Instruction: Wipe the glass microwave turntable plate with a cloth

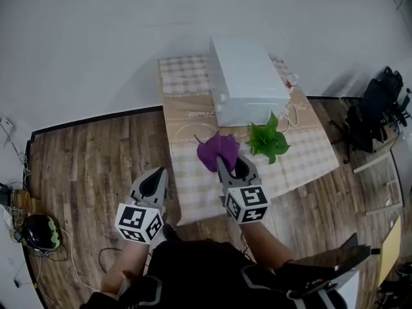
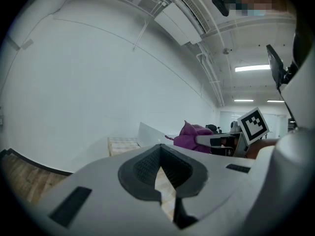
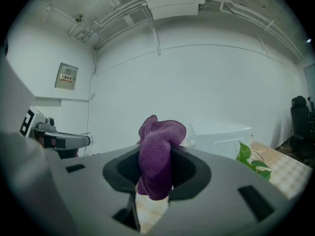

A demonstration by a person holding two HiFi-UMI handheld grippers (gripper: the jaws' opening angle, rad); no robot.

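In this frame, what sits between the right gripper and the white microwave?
In the head view, the purple cloth, pinched in the right gripper, fills the gap to the microwave; the green plant stands just beside that line.

Overhead head, low gripper views; shared cloth

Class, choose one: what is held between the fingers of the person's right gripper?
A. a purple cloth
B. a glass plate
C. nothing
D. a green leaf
A: in the right gripper view, the purple cloth is pinched between the fingers of the right gripper and bunches up above them.
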